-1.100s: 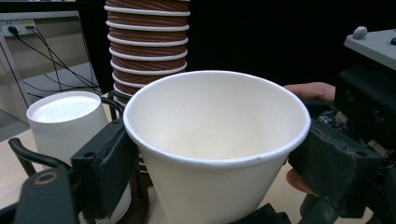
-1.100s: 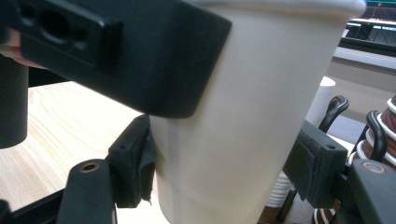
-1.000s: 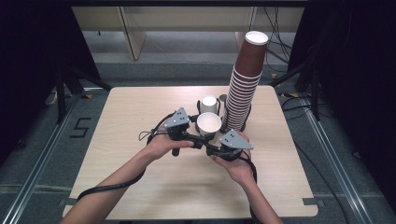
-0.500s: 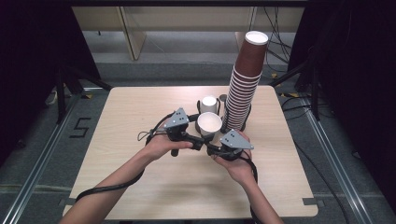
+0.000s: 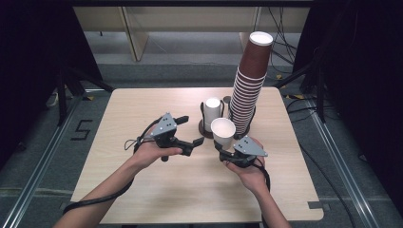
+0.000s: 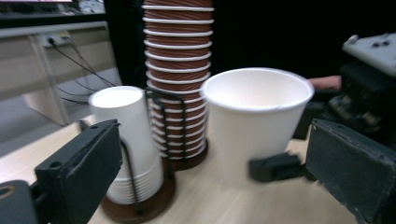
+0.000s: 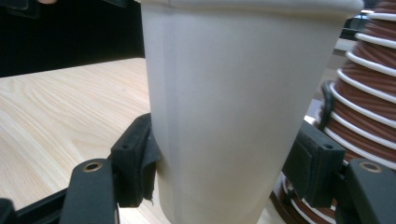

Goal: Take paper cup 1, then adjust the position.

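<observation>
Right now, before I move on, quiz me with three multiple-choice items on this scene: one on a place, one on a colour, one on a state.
1. Where is the tall brown stack?
A. right rear of the table
B. left front
C. on the floor

2. What colour is the cup in the right gripper?
A. brown
B. white
C. blue

3. How does the left gripper stand?
A. shut on the cup
B. open, holding nothing
C. shut on a cable

Answers: 1 A, it rises by the far right edge. 2 B, its wall and rim are white. 3 B, its jaws have just been opening, apart from the cup.

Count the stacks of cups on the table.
2: a tall brown stack at the far right, and a short upside-down white stack in a holder left of it. One white cup is held separately.
</observation>
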Demonstrator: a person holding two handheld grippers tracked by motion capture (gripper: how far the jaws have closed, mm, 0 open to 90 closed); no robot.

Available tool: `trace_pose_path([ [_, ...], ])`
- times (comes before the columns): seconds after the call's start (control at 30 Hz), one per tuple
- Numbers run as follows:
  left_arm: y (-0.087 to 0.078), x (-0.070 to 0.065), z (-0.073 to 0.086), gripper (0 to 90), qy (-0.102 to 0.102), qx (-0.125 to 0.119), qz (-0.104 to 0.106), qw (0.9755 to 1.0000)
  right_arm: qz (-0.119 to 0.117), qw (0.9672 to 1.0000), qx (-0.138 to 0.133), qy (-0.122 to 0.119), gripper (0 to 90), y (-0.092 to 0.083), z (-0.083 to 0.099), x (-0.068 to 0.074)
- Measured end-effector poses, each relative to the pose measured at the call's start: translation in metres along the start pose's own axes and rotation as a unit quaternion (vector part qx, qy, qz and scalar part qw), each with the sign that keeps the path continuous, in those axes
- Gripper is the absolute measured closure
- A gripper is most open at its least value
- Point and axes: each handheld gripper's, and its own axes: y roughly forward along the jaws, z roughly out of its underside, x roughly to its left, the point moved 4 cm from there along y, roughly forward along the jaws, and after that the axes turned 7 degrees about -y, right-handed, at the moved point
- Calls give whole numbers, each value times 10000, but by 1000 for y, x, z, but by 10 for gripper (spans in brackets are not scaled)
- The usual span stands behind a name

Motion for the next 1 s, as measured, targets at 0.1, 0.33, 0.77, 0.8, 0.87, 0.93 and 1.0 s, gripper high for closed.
trace_pose_path([
  [0.1,-8,5,6,34,-11,-18,-171,9999,51,10000,26,32,339,-7,3,-5],
  [0.33,-24,15,16,36,-40,-11,-497,9988,256,9995,103,144,339,-23,10,-14],
  [0.77,-38,24,36,40,-85,-5,-740,9972,442,9981,362,230,338,-47,28,-23],
  [0.8,-38,24,37,41,-50,0,-759,9971,369,9982,420,212,338,-49,30,-24],
  [0.87,-39,25,39,41,-31,-7,-799,9968,432,9976,433,333,338,-51,33,-26],
  [0.93,-40,25,40,41,-50,-14,-818,9966,448,9974,512,231,338,-54,37,-29],
  [1.0,-40,26,41,42,-79,-28,-837,9965,438,9968,587,306,337,-57,41,-30],
])
